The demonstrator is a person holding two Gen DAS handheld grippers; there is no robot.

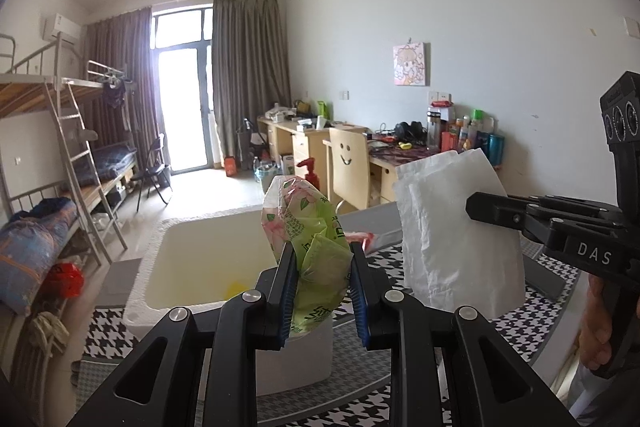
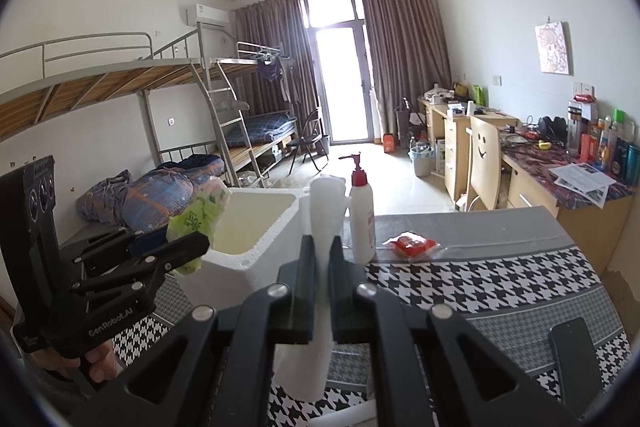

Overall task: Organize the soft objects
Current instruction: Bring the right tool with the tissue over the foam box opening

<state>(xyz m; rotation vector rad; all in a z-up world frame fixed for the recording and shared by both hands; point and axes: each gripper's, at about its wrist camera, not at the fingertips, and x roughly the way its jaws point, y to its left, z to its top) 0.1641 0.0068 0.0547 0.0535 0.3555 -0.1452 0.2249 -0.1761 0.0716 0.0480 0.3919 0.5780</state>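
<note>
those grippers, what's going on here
A person holds a gripper in each hand above a table. The left gripper is shut on a green floral pack; the right gripper is shut on a white tissue pack. Both packs are lifted beside an open foam box; neither is in it yet.

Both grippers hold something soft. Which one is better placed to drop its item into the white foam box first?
Left, probably. The left gripper holds the green tissue pack just beside the foam box opening, while the right gripper holds the white tissues over the checked tablecloth, farther from it.
</note>
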